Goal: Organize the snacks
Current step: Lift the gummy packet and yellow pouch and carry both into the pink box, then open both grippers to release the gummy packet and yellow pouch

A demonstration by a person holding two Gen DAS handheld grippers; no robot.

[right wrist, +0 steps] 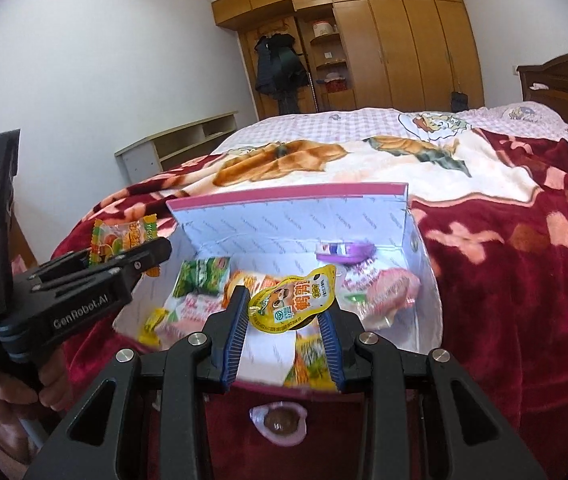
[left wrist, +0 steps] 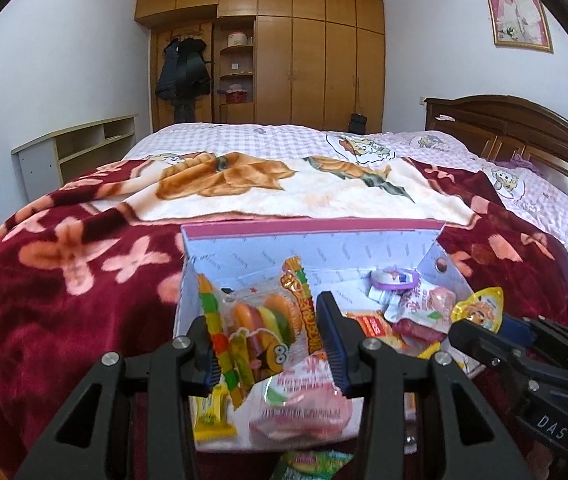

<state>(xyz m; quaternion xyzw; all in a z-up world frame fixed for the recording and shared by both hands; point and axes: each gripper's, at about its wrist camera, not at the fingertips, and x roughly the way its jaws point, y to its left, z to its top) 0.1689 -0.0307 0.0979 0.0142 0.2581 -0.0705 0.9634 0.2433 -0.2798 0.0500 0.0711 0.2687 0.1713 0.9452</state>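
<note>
Holding a snack in each gripper over the open box (left wrist: pixel 308 236) that sits on the red flowered blanket (left wrist: pixel 64 272) at the near edge of the bed (left wrist: pixel 268 136). The left gripper (left wrist: pixel 266 344) is clamped on a burger gummy pack (left wrist: pixel 264 320), clear wrapper with orange and green edges, hanging above the box's left end. The right gripper (right wrist: pixel 284 324) pinches a small yellow pouch (right wrist: pixel 292 300) with a cartoon face by its lower part, up over the middle of the box. Inside the box there's already a pile: pink-and-white packets (right wrist: pixel 388 288) toward the right wall, a green pack (right wrist: pixel 202 278) toward the left, and a purple tub (right wrist: pixel 346 250) against the far wall. A hand (right wrist: pixel 0 412) in a fuzzy pink sleeve grips the left handle.
</note>
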